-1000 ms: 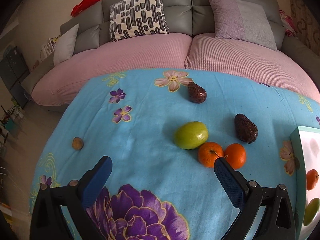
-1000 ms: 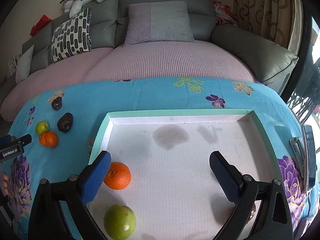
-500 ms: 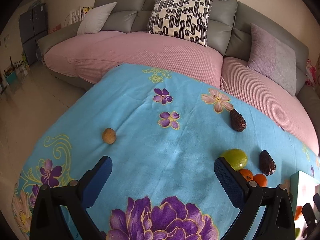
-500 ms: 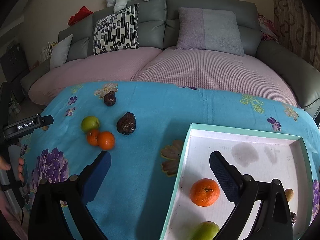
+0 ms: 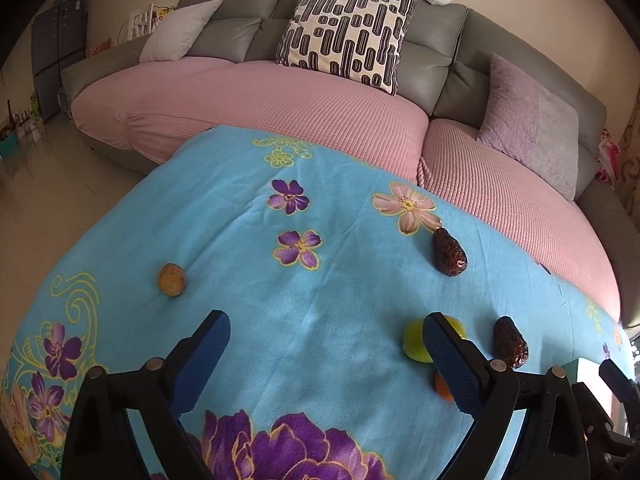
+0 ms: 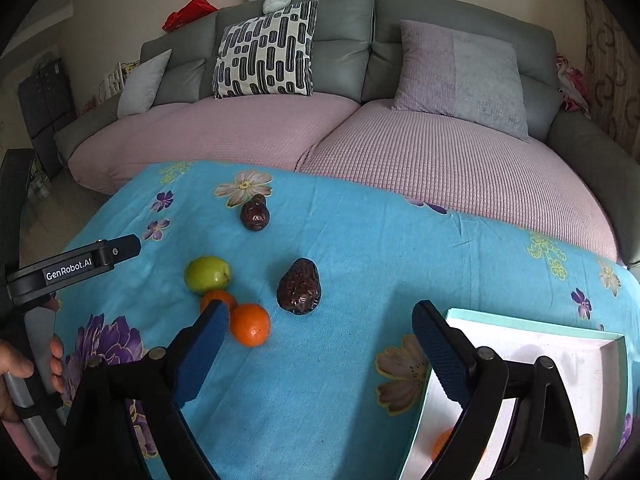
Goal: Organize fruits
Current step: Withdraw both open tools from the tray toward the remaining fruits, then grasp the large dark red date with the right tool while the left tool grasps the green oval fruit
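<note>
On the blue flowered cloth (image 6: 360, 248) lie a green apple (image 6: 207, 274), two oranges (image 6: 250, 324), and two dark avocados (image 6: 299, 286) (image 6: 255, 215). My right gripper (image 6: 320, 352) hovers open above the cloth, just right of the oranges and in front of the near avocado. The white tray (image 6: 532, 322) with a teal rim sits at the right, an orange (image 6: 442, 442) inside it. My left gripper (image 5: 326, 354) is open over bare cloth; a small brown fruit (image 5: 171, 279) lies ahead to its left, the apple (image 5: 416, 344) behind its right finger, avocados (image 5: 449, 257) (image 5: 509, 342) beyond.
A grey sofa with pink covers (image 6: 400, 148) and cushions curves behind the table. A hand (image 6: 24, 372) holds the left gripper's handle at the left edge of the right wrist view. The floor (image 5: 48, 184) drops off left of the table.
The right gripper has swung left, from over the tray to over the cloth near the oranges and avocado. The left gripper has turned left toward the small brown fruit.
</note>
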Available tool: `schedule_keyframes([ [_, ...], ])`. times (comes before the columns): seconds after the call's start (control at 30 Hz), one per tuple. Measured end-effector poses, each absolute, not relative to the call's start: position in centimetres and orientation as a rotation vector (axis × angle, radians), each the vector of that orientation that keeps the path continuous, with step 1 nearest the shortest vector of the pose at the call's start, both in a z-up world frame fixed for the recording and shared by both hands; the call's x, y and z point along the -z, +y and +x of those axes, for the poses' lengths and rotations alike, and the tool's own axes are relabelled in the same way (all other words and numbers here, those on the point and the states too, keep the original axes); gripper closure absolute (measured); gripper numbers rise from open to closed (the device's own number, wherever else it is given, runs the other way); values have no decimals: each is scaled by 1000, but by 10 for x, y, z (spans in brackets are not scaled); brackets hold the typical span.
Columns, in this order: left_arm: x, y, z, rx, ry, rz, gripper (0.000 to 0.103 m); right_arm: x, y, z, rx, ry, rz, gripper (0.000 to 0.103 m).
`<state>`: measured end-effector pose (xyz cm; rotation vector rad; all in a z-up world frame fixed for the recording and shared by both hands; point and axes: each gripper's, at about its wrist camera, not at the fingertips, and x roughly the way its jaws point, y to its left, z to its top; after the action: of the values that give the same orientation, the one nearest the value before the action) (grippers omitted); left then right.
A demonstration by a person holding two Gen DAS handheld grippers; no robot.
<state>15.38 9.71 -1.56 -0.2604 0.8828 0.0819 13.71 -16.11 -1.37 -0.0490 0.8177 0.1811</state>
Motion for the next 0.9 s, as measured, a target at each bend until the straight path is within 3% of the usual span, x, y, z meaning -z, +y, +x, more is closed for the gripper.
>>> schedule_keyframes([
  [0.2, 24, 86, 168, -83, 905, -253, 10, 30, -153, 164, -210, 869, -23, 28],
  [0.33, 27, 81, 173, -53, 919, -276, 11, 44, -146, 178, -224, 904, -24, 30],
  [0.43, 28, 76, 177, -31, 925, -285, 11, 53, -142, 186, -231, 924, -25, 42],
  [0.6, 31, 71, 179, -23, 932, -284, 12, 69, -141, 196, -233, 962, -14, 46],
  [0.67, 32, 70, 180, -20, 936, -289, 12, 70, -143, 197, -235, 960, 2, 55],
  [0.83, 35, 65, 180, -4, 940, -288, 12, 71, -145, 199, -232, 961, 7, 55],
  [0.9, 34, 64, 180, 0, 938, -290, 12, 71, -147, 199, -229, 964, 16, 65],
])
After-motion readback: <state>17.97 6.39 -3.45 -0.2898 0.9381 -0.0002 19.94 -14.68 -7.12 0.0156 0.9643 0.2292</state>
